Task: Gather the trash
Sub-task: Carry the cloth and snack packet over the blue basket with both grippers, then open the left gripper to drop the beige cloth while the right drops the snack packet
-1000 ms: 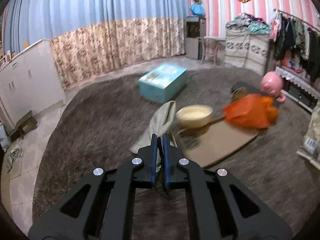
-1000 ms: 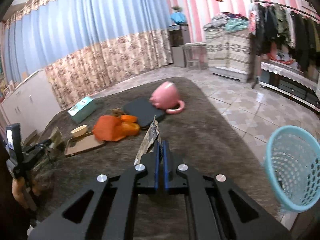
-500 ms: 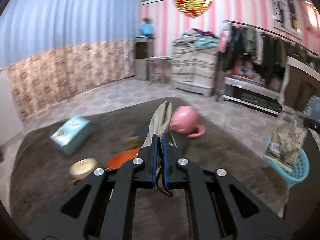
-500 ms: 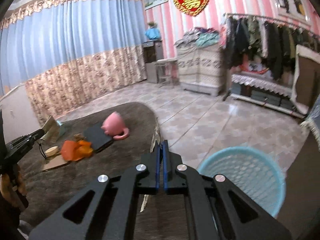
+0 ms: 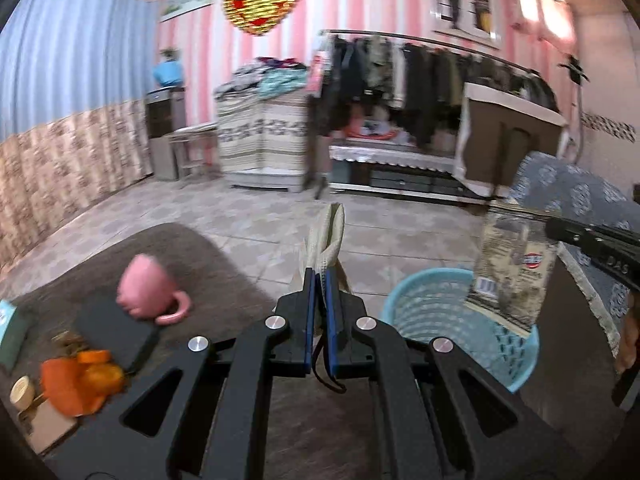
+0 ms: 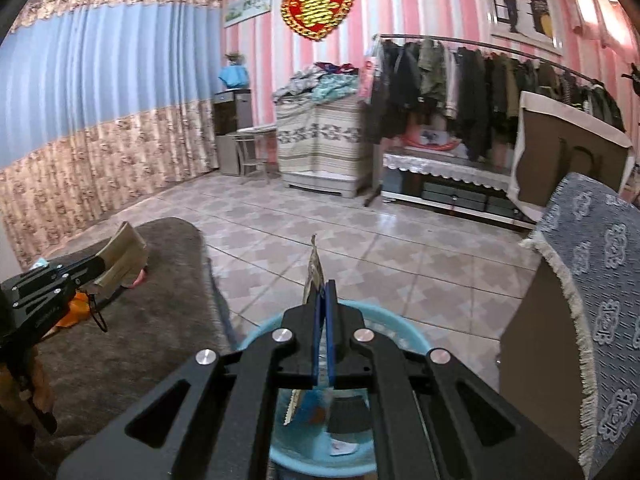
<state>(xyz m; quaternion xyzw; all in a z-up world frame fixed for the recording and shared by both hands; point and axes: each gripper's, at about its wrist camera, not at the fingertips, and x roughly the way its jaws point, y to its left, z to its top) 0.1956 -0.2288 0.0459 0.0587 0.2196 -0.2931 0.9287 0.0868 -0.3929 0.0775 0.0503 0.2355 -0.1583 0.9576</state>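
Hanging directly over the blue basket [image 6: 256, 330], the right gripper [image 6: 323, 292] is pinching a flat printed wrapper [image 6: 314, 268] between closed jaws; the wrapper's lower end is dangling inside the basket rim, above scraps already lying at the bottom. The left gripper [image 5: 318, 280] is clamping a folded beige bag [image 5: 328, 236] and is standing beside the basket [image 5: 436, 312], not yet over it, with the tiled floor [image 5: 260, 236] beneath. More litter is lying on the brown carpet [image 5: 200, 264]: an orange bag [image 5: 76, 380], a small round tub [image 5: 22, 388] and cardboard [image 5: 48, 428], near a pink mug [image 5: 148, 296].

Risk assessment: the wrapper is light and broad, so it may be drifting sideways on release and catching the rim. Releasing the beige bag from the present position would probably drop it onto the floor short of the basket. The two grippers are crowding one opening, so a collision is possible.
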